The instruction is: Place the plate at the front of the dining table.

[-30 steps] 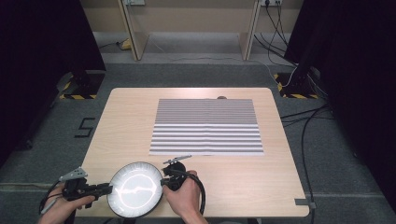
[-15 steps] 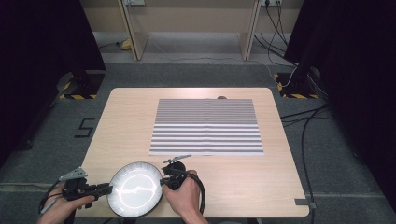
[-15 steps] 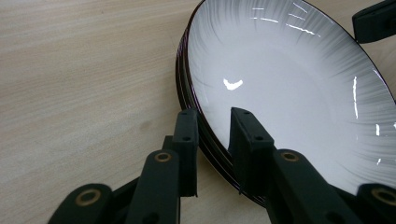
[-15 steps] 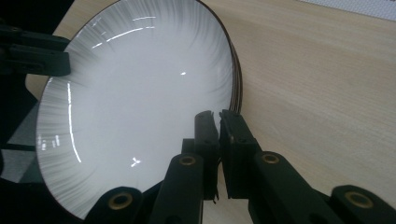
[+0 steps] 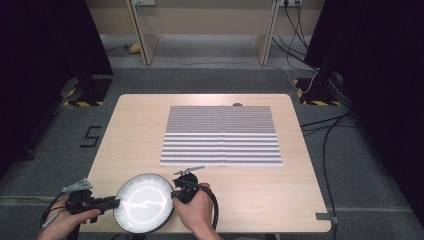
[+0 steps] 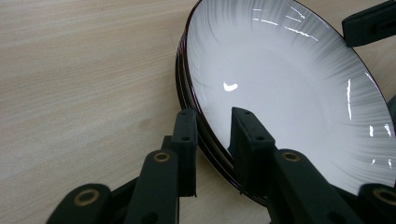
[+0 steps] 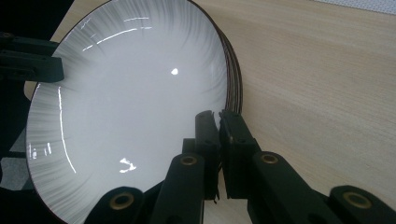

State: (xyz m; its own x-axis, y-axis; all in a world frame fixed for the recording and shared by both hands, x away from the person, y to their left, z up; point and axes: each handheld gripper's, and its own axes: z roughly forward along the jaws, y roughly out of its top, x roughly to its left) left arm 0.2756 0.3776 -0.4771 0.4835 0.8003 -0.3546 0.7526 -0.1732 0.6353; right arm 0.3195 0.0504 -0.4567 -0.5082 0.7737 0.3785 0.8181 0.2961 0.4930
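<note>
A white plate (image 5: 144,202) with a dark rim is held at the near edge of the wooden surface (image 5: 250,190), in front of a striped mat (image 5: 221,136). Its right rim is pinched by the closed jaws of the right gripper (image 5: 175,188), as seen in the right gripper view (image 7: 218,122). Its left rim sits between the jaws of the left gripper (image 5: 116,202), which straddle it in the left gripper view (image 6: 214,128); whether both pads press on it cannot be told
</note>
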